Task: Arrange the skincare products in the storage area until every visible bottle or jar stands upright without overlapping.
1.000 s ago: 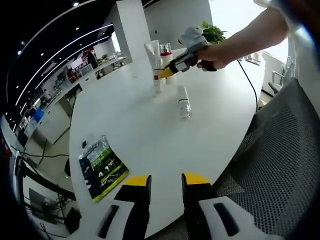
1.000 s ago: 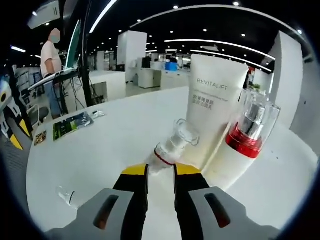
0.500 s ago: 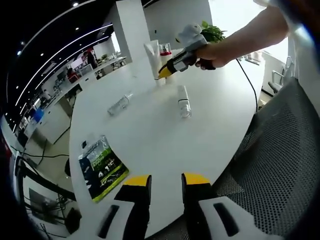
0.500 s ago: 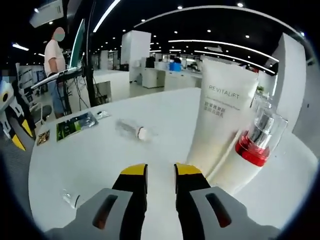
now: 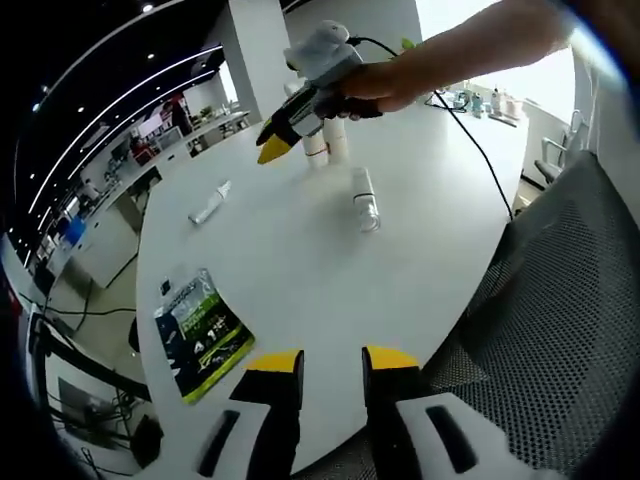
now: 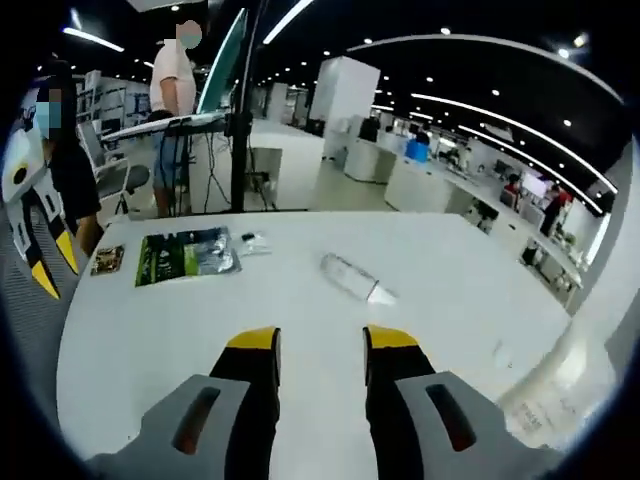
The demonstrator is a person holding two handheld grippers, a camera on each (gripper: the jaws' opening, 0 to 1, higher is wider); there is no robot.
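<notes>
Your left gripper [image 5: 332,362] hangs empty over the table [image 5: 300,270] edge, jaws apart; your right gripper [image 6: 318,340] likewise, parted (nothing held). One clear bottle [image 6: 356,279] lies toppled mid-table; another bottle [image 5: 366,201] lies beside the standing tube [image 5: 318,148].

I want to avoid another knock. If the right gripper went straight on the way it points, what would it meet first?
Probably the small clear bottle lying on the white table, just ahead of the open right gripper; depth is unclear.

Open-plan office: white round table [image 5: 300,270], mesh chair [image 5: 560,330] at right, white pillar [image 6: 343,92] upper centre, ceiling light strips.
</notes>
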